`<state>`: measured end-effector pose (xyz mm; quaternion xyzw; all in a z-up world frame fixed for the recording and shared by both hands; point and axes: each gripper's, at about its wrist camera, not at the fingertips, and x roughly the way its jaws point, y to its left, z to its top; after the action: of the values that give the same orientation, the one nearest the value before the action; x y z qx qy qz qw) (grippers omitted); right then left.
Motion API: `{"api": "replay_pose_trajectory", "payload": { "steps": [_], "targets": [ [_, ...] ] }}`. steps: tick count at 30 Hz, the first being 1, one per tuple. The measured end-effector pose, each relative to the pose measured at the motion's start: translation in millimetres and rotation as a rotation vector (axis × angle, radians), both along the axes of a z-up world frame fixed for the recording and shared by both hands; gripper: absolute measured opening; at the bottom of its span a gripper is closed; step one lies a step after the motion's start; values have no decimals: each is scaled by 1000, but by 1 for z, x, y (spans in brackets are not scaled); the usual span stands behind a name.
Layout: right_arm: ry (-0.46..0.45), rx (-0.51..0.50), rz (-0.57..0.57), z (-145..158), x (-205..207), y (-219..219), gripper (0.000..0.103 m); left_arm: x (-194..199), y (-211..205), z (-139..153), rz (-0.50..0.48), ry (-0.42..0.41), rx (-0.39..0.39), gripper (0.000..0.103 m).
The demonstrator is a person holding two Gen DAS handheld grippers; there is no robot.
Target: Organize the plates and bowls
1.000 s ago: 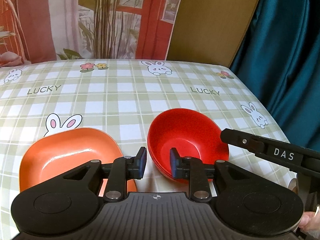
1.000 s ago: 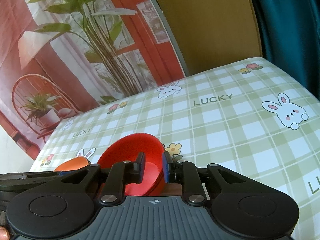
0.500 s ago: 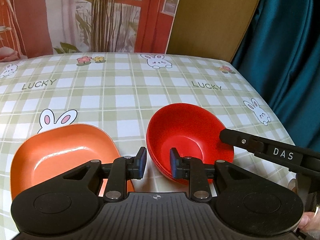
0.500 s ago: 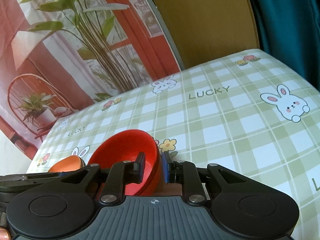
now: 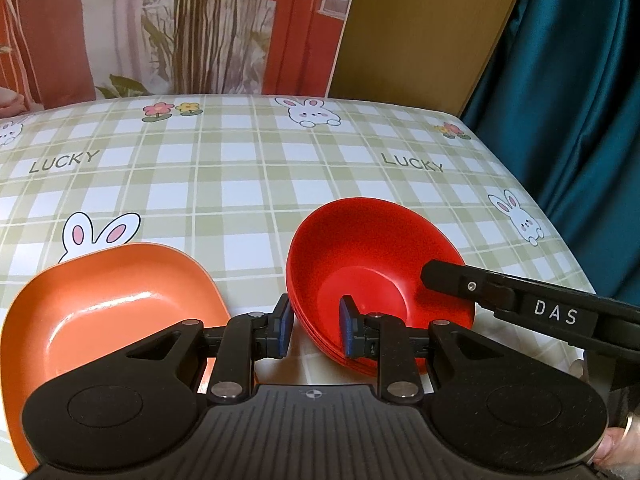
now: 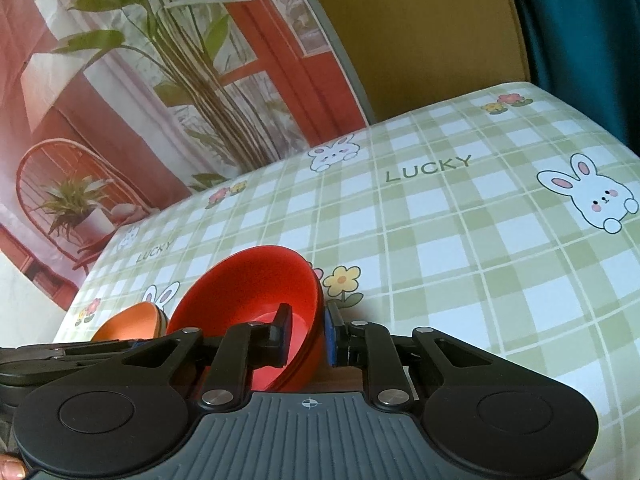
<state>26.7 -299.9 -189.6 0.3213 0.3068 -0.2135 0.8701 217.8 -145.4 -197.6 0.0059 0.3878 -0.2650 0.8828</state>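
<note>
- The red bowl is round, deep and glossy, and stands upright on the checked cloth at about 1 o'clock from my left jaws. Ridged lines under its near rim suggest several bowls nested; I cannot count them. My left jaws straddle its near wall, and my right jaws close on its wall at its right.
- The orange plate is shallow, with rounded corners and a shiny inside. It lies flat at about 10 o'clock, just beside the bowl and apart from it.
</note>
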Motion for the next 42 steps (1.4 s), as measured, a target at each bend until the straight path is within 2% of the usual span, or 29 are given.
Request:
{"api": "replay_pose_trajectory", "payload": {
  "steps": [7, 12, 20, 31, 36, 42],
  "targets": [
    [3, 3, -9, 3, 1, 1, 13, -1, 4, 2, 12, -5, -17, 21],
    [-5, -18, -2, 17, 8, 4, 13, -2, 11, 14, 22, -30, -40, 21],
    [-53, -83, 46, 54, 40, 19, 13, 2, 38, 46, 57, -103, -80, 21],
    [-152, -141, 148, 103, 103, 60, 13, -1, 105, 97, 125, -224, -98, 21],
    [-153, -137, 205, 104, 126, 88, 13, -2, 138, 101, 176, -242, -83, 21],
    [-115, -111, 246, 91, 134, 111, 13, -2, 165, 88, 220, -192, -97, 21]
  ]
}}
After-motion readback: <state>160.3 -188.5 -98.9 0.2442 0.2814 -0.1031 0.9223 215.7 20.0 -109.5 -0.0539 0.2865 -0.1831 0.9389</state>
